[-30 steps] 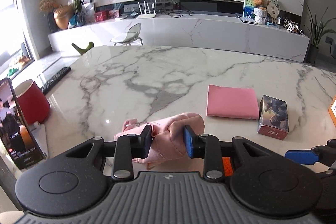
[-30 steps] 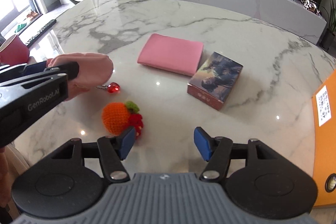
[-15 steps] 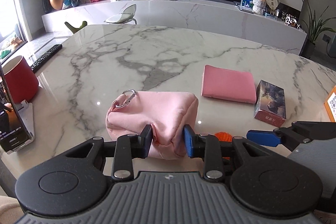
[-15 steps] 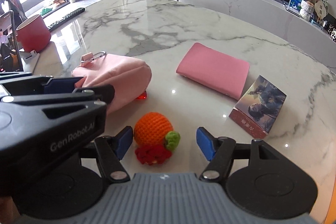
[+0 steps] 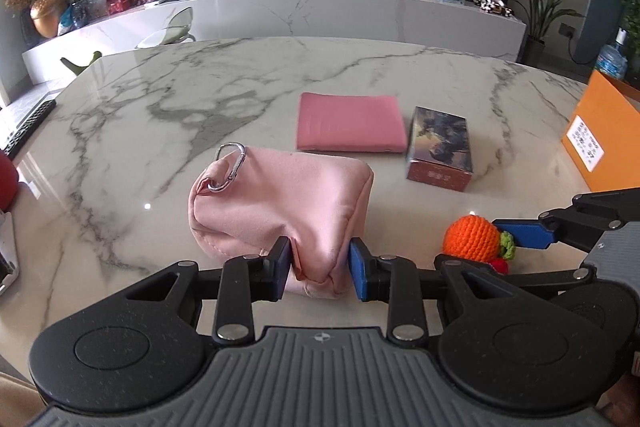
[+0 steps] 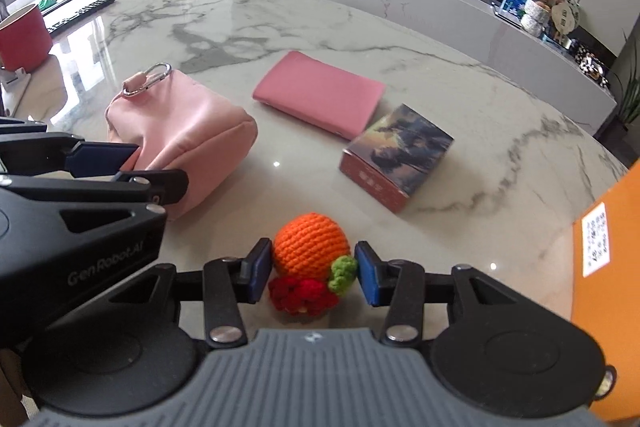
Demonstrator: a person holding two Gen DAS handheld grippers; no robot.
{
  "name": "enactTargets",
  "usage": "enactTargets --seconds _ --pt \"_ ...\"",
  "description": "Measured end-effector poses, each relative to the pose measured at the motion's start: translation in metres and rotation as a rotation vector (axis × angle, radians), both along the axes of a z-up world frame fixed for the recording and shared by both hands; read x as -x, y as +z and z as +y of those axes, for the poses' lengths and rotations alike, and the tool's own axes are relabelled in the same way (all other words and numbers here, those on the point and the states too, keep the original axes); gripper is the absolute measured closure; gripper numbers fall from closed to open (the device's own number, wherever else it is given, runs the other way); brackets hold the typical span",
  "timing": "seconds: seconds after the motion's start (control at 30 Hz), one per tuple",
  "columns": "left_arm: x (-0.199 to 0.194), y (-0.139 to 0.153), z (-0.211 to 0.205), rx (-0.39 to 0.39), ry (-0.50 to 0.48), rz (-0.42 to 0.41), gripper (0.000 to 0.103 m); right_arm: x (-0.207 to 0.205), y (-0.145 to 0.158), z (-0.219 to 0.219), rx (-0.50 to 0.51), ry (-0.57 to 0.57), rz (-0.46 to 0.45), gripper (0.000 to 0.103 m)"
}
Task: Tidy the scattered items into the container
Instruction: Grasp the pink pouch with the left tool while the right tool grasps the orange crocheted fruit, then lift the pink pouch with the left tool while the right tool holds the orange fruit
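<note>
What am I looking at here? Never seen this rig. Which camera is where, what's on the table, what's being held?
There is no robot arm: a person holds a two-finger gripper in each hand, and each gripper carries a fisheye camera looking forward along its fingers.

The left wrist view shows the left gripper, its blue fingers shut on the near end of a soft pink pouch with a metal clip.

The right wrist view shows the right gripper, fingers open either side of a crocheted orange toy; whether they touch it is unclear.

On the marble table also lie a flat pink case and a small printed box. An orange box sits at the right edge.
</note>
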State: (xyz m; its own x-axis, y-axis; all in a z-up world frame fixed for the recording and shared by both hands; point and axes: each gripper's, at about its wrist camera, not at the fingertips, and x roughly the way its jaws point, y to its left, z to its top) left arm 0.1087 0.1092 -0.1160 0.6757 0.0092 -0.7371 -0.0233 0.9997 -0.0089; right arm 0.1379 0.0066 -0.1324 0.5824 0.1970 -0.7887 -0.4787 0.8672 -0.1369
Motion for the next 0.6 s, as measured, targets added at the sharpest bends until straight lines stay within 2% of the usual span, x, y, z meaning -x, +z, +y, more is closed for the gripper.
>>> enactTargets --seconds 0.1,0.2,0.37,0.47,0.6 --pt "0.009 0.001 -0.020 -0.003 -0.077 -0.014 0.067 0.007 0.001 -0.020 0.011 -0.052 0.011 0.055" --pt "0.020 -0.002 -0.043 -0.052 -0.159 -0.028 0.067 0.016 0.001 -0.042 0.020 -0.111 0.028 0.055" --pt "0.035 -0.005 -0.071 -0.145 -0.220 -0.050 0.065 0.028 0.002 -0.069 0.006 -0.202 0.054 0.055" --pt "0.044 -0.003 -0.083 -0.221 -0.237 -0.085 0.060 0.037 0.005 -0.078 -0.010 -0.221 0.045 0.055" --pt "0.051 0.001 -0.097 -0.306 -0.250 -0.146 0.046 0.044 0.009 -0.086 -0.008 -0.229 0.012 0.055"
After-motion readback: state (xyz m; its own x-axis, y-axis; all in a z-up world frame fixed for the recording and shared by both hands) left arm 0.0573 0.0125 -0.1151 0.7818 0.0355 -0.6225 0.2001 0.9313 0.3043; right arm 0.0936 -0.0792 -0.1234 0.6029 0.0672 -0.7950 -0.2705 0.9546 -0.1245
